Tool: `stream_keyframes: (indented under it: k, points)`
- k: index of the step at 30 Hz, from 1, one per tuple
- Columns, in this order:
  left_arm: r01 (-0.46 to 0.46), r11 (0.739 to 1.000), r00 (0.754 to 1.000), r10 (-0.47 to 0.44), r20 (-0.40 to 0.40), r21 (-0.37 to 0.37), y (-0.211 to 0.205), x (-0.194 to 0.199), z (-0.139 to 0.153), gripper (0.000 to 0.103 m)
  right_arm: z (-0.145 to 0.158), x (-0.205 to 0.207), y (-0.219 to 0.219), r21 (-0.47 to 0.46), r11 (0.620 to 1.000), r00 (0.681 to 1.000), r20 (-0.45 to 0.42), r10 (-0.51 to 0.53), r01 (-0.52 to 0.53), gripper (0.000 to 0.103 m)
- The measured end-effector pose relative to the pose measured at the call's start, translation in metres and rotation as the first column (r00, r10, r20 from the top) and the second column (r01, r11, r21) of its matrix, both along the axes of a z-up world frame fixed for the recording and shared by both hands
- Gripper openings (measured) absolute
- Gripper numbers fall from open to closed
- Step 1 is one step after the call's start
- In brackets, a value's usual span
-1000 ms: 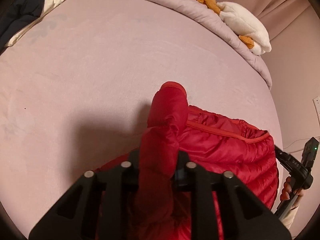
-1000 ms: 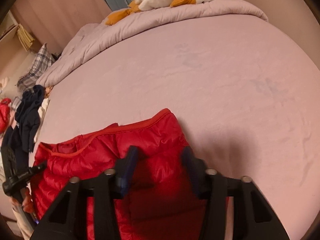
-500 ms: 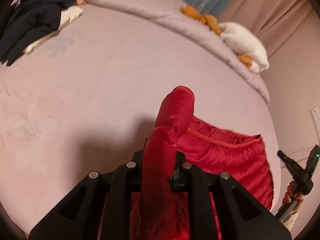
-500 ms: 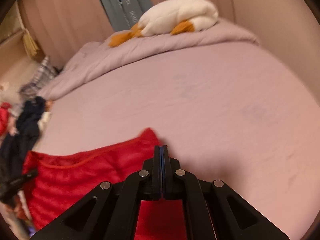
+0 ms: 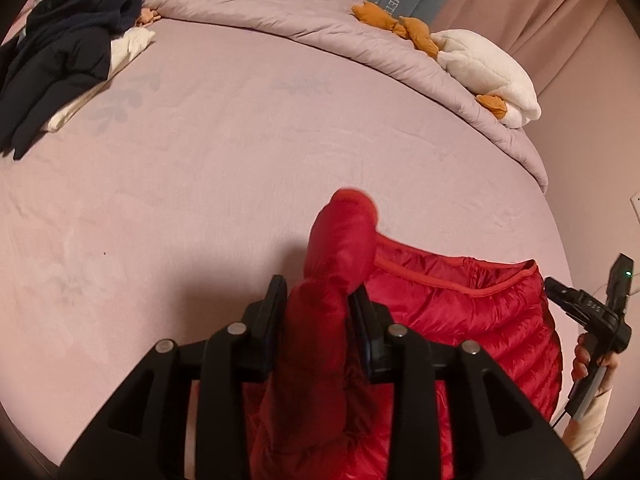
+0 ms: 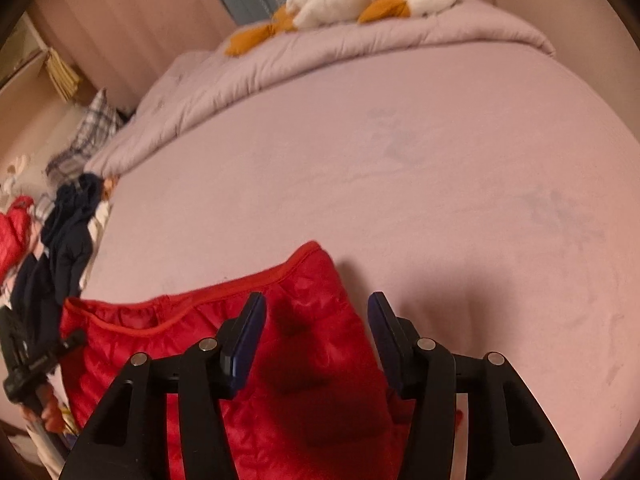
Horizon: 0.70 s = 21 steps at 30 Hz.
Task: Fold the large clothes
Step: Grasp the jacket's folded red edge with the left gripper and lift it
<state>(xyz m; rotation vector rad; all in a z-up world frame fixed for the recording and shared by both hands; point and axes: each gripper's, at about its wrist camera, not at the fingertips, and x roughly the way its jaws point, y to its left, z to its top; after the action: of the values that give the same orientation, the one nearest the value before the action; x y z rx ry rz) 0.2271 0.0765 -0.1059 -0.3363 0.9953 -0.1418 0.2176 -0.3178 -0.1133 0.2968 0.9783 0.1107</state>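
A red puffer jacket (image 5: 460, 320) lies on the pink bed (image 5: 200, 180) near its front edge. One sleeve (image 5: 340, 240) stands up between the fingers of my left gripper (image 5: 318, 304). Its jaws are opening, but the puffy sleeve still fills the gap and touches both pads. In the right wrist view my right gripper (image 6: 316, 316) hovers over the jacket's (image 6: 180, 340) right corner. Those jaws are opening and stand wide, and the fabric lies below them, untouched. Each gripper shows at the edge of the other's view: the right one (image 5: 588, 308) in a hand, the left one (image 6: 36, 360).
A heap of dark navy clothes (image 5: 68, 52) on a cream garment lies at the bed's far left. A lilac duvet (image 5: 280, 12) is bunched along the far edge with a white plush goose (image 5: 488, 64) on it. A plaid pillow (image 6: 88, 136) and another red item (image 6: 12, 224) sit beyond.
The left jaws have widened around the sleeve, and that hand has risen a little. The right jaws closed half a second ago and now stand wide open over the jacket corner.
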Motion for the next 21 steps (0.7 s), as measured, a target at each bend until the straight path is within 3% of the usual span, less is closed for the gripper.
stream_keyframes:
  k: [3,5,6,13,21]
  points:
    - [0.013,1.0,1.0,-0.013,-0.007,-0.02,0.002,0.003,-0.003,0.029,-0.015,0.01,0.008,-0.002,1.0,0.998,-0.051,0.029,-0.03,0.051]
    - [0.012,1.0,1.0,-0.012,-0.013,-0.004,0.002,0.004,-0.006,0.014,-0.02,0.011,0.013,-0.013,0.999,0.997,-0.071,0.034,-0.035,0.019]
    - [0.008,1.0,1.0,-0.008,-0.016,0.01,0.002,0.004,-0.007,0.013,-0.021,0.01,0.016,-0.029,0.999,0.997,-0.075,0.034,-0.036,0.005]
    - [-0.039,0.997,0.999,0.039,-0.006,-0.06,0.012,0.009,-0.008,0.013,0.028,-0.009,-0.011,0.042,0.991,0.985,0.114,-0.131,0.127,0.002]
    - [-0.054,0.998,0.994,0.056,-0.097,0.025,0.0,0.015,-0.04,0.017,-0.015,-0.002,0.002,-0.101,0.985,0.99,-0.002,-0.139,0.138,0.002]
